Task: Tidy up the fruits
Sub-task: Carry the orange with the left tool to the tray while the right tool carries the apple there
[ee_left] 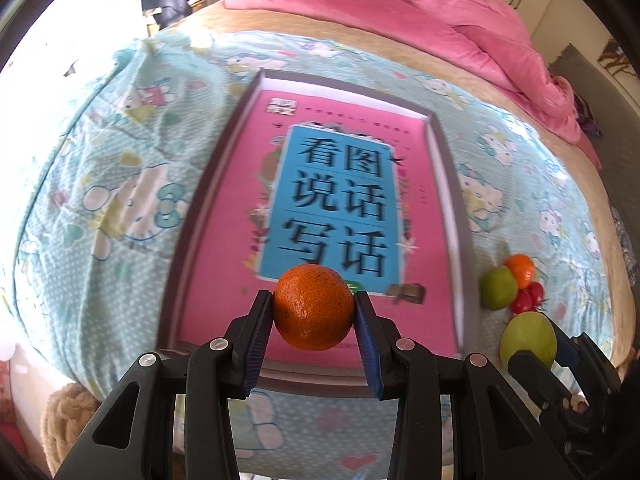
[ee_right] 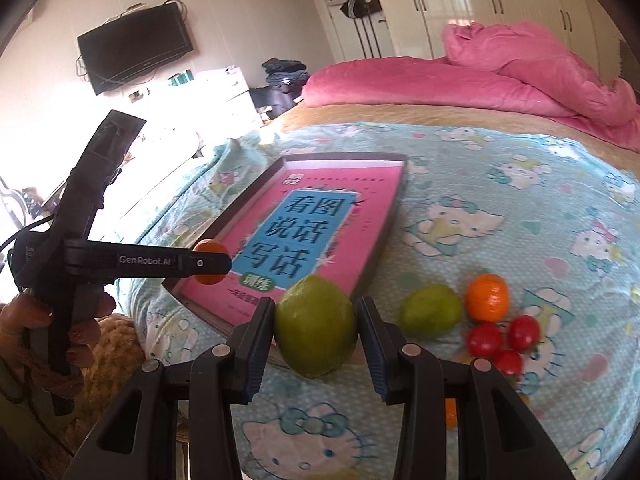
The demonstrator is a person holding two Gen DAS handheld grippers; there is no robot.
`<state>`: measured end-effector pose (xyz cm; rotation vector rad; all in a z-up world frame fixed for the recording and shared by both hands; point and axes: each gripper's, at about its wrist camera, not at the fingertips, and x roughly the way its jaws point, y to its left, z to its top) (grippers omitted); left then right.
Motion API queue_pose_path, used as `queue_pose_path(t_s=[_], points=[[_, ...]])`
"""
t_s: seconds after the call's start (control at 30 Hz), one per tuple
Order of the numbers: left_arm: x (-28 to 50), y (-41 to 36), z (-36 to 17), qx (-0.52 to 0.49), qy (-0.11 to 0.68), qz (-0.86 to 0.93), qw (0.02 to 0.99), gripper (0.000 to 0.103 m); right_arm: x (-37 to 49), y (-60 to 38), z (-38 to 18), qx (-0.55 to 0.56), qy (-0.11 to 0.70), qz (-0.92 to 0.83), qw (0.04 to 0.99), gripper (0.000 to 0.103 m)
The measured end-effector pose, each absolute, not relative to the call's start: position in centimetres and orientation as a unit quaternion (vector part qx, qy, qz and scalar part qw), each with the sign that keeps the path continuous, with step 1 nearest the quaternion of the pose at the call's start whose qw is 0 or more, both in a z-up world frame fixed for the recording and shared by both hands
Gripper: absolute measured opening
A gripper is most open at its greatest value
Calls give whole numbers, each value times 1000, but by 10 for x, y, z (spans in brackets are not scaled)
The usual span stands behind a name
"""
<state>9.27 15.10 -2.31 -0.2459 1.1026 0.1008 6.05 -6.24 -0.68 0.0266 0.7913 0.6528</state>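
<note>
My left gripper [ee_left: 314,312] is shut on an orange mandarin [ee_left: 313,306] and holds it above the near end of a grey tray [ee_left: 200,208] lined with a pink book. My right gripper [ee_right: 316,330] is shut on a green fruit [ee_right: 316,324], held just right of the tray's near corner [ee_right: 384,236]. It also shows in the left wrist view [ee_left: 528,340]. On the bedspread lie a second green fruit [ee_right: 431,315], another mandarin [ee_right: 487,297] and three cherry tomatoes [ee_right: 502,340]. The left gripper with its mandarin [ee_right: 209,249] shows from the side.
The tray lies on a blue cartoon-print bedspread [ee_left: 100,200] over a bed. A pink quilt [ee_right: 500,80] is heaped at the far side. A knitted tan cushion [ee_right: 112,352] sits below the bed's left edge. Another orange fruit [ee_right: 450,414] peeks out behind my right gripper.
</note>
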Motion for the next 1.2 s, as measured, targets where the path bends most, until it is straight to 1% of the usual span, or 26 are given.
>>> queue_pose_path(t_s=[0.63, 1.2], points=[[94, 187, -54, -126, 541, 76, 828, 42, 79, -11, -31, -20, 415, 314, 854, 43], [96, 189, -56, -134, 538, 71, 829, 42, 79, -2, -47, -49, 436, 293, 850, 43]])
